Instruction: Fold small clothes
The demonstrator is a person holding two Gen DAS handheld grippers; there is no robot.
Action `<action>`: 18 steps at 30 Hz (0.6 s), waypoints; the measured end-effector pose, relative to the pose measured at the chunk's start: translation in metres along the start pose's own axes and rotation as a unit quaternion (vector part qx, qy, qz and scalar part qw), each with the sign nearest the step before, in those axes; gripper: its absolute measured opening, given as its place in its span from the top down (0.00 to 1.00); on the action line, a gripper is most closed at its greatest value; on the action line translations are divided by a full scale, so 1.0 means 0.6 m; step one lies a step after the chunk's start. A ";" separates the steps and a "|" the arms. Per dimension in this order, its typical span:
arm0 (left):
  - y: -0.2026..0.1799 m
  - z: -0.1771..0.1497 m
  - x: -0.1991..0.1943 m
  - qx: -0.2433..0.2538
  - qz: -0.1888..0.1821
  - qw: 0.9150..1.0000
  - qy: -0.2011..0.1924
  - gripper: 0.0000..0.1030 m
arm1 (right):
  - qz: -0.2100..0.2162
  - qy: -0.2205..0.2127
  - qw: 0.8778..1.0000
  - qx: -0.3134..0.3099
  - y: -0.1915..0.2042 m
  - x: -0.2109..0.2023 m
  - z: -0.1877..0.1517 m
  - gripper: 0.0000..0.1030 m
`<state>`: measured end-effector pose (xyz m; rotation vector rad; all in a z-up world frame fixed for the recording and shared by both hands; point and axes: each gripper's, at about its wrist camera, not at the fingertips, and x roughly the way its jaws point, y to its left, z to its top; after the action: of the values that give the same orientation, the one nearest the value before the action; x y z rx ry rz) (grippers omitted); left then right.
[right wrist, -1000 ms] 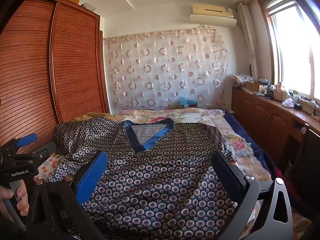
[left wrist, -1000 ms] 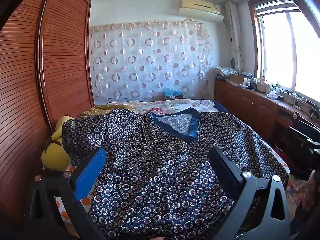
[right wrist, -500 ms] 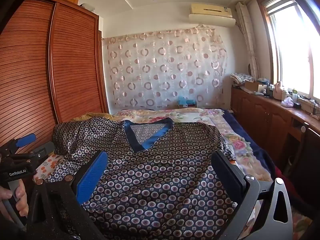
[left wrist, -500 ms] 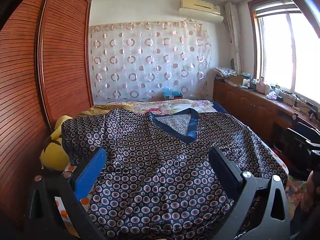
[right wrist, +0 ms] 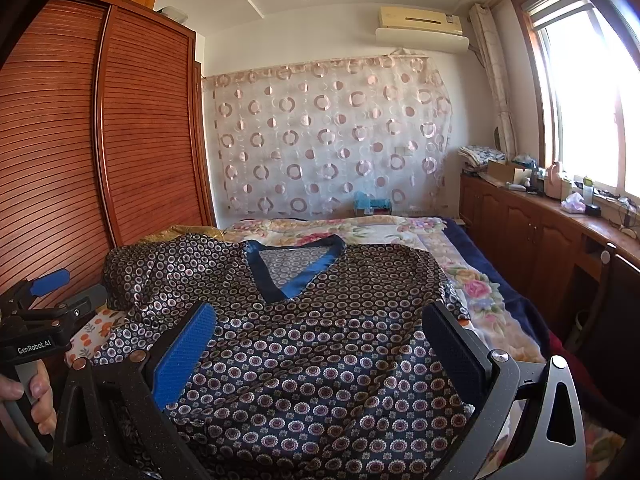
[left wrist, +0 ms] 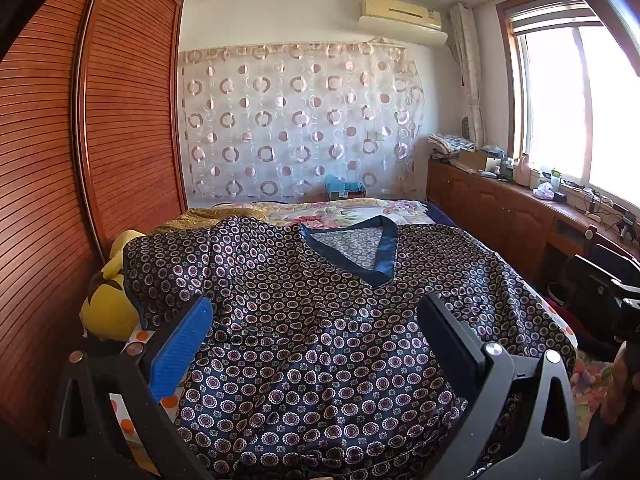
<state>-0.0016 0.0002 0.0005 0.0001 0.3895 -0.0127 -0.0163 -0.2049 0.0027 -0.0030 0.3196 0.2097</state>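
A dark blue satin top (left wrist: 320, 332) with a circle print and a blue V-neck trim lies spread flat, front up, on the bed; it also shows in the right wrist view (right wrist: 320, 340). Its left sleeve is bunched near the wardrobe. My left gripper (left wrist: 316, 320) is open and empty, held above the top's lower part. My right gripper (right wrist: 320, 328) is open and empty above the same area. The left gripper also shows at the left edge of the right wrist view (right wrist: 36, 320), held in a hand.
A floral bedsheet (right wrist: 472, 284) covers the bed beyond and right of the top. A wooden wardrobe (left wrist: 80, 160) stands along the left. A yellow plush toy (left wrist: 108, 304) sits between bed and wardrobe. A low wooden cabinet (right wrist: 540, 240) with clutter runs under the window.
Both grippers have held almost still; the views shift only slightly. The top has not moved.
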 end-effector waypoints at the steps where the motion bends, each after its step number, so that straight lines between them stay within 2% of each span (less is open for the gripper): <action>1: 0.000 0.000 0.000 0.000 0.000 1.000 0.000 0.01 | 0.000 0.000 1.000 0.000 0.000 0.000 0.000 0.00; 18: -0.001 0.005 -0.009 0.001 0.001 1.000 -0.004 0.01 | 0.000 0.000 1.000 -0.001 0.003 0.001 0.000 0.00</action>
<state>-0.0056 -0.0002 0.0057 0.0015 0.3810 -0.0112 -0.0163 -0.2029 0.0029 -0.0048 0.3203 0.2098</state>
